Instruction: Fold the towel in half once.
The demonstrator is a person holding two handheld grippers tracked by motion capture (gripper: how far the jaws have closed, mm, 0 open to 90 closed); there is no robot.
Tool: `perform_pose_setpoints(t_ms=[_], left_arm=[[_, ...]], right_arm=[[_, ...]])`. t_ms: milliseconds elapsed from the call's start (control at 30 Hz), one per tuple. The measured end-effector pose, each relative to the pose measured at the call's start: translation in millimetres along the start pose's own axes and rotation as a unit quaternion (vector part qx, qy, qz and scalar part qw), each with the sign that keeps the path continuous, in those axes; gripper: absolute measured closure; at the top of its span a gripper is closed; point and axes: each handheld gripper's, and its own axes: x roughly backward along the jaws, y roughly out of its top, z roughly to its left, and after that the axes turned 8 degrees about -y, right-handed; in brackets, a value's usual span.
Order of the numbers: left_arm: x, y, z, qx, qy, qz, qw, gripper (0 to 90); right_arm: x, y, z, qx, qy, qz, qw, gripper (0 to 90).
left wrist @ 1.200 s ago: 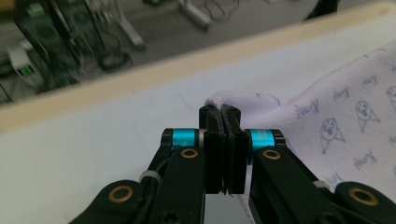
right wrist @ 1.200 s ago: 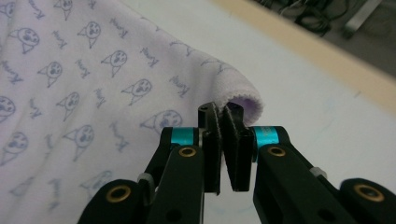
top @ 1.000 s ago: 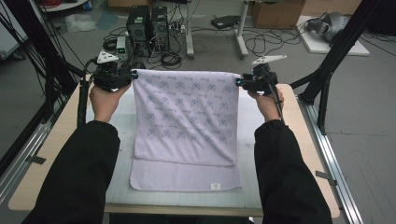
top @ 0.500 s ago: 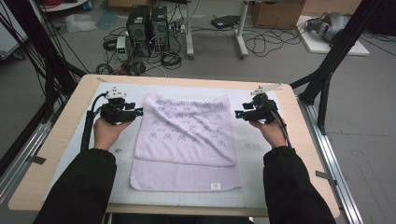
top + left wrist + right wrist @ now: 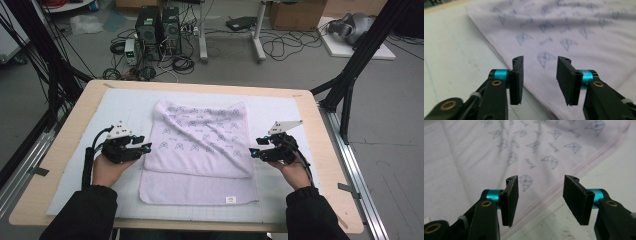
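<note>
A pale lilac towel (image 5: 200, 145) printed with small blue motifs lies folded on the white mat (image 5: 115, 110). Its upper layer stops short of the plain lower layer, which carries a small label (image 5: 230, 199) near the front. My left gripper (image 5: 142, 144) sits at the towel's left edge, jaws open, nothing between them. In the left gripper view the gripper (image 5: 540, 75) hovers over the towel's hem (image 5: 496, 50). My right gripper (image 5: 256, 148) is at the right edge; its jaws have just been opening. In the right gripper view the gripper (image 5: 540, 195) is open and empty above the towel (image 5: 499, 150).
The wooden table (image 5: 320, 150) has bare mat on both sides of the towel. Black frame posts (image 5: 350, 85) stand at the right and left. Computers and cables (image 5: 160, 30) lie on the floor beyond the far edge.
Both hands came toward me and down, bringing the towel's raised edge over onto itself. The towel now lies flat and folded, and both grippers have let go of it.
</note>
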Motion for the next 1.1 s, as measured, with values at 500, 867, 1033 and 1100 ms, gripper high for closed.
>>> perform_pose_setpoints(t_ms=[500, 867, 1033, 1100], left_arm=[[-3.3, -27.1, -21.2, -0.018, -0.028, 0.030, 0.9990, 61.5], [-11.2, -31.1, -22.5, -0.026, -0.043, 0.049, 0.9976, 85.4], [-4.8, -27.8, -20.0, -0.011, -0.050, 0.041, 0.9979, 87.7], [2.7, -21.0, -20.2, -0.009, -0.051, 0.028, 0.9982, 87.7]], right_arm=[[-8.6, -34.7, 24.2, 0.001, 0.044, -0.009, 0.9990, 49.7], [-32.0, -35.5, 27.7, 0.029, 0.069, 0.018, 0.9970, 82.5], [-28.8, -30.4, 25.0, 0.017, 0.076, 0.016, 0.9968, 86.7], [-21.9, -24.6, 22.6, 0.013, 0.076, 0.000, 0.9970, 86.9]])
